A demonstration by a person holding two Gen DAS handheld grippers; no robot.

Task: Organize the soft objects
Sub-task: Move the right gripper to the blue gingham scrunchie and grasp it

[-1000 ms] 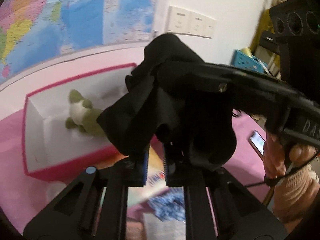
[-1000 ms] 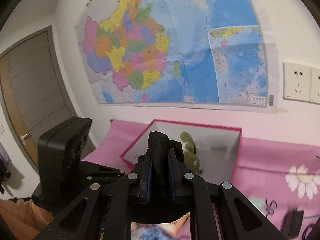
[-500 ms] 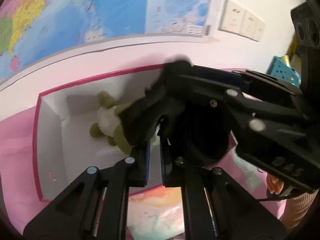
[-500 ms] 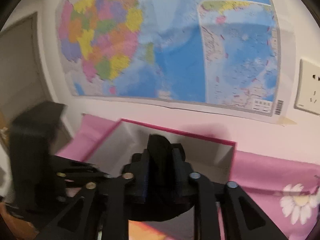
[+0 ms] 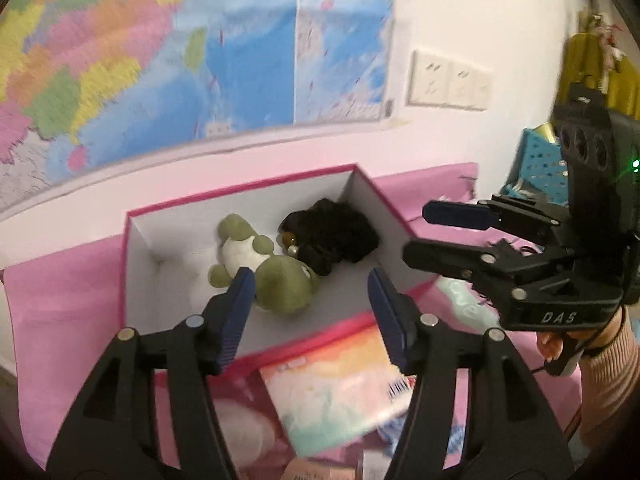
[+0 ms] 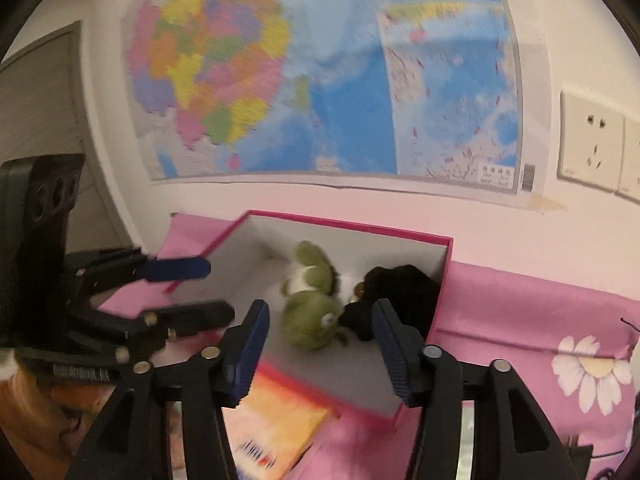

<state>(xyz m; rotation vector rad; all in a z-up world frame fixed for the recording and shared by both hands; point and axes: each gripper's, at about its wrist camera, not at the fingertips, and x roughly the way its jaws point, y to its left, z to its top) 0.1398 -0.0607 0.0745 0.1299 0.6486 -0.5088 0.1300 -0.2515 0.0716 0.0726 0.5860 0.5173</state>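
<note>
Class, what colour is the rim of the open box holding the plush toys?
Magenta pink, with a white inside; the box shows best in the left wrist view.

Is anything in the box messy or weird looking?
Nothing looks broken or spilled. The black cloth sits crumpled in a heap in the box's corner, touching the green plush toy, which lies tipped over. Both hand-held grippers are open and empty.

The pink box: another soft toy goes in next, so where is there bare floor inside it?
Bare floor lies at the left end of the pink box, between its left wall and the green plush, and along the near wall under the left gripper. The right end is crowded: the black cloth fills that corner, touching the plush. The right gripper hovers by the right wall.
</note>
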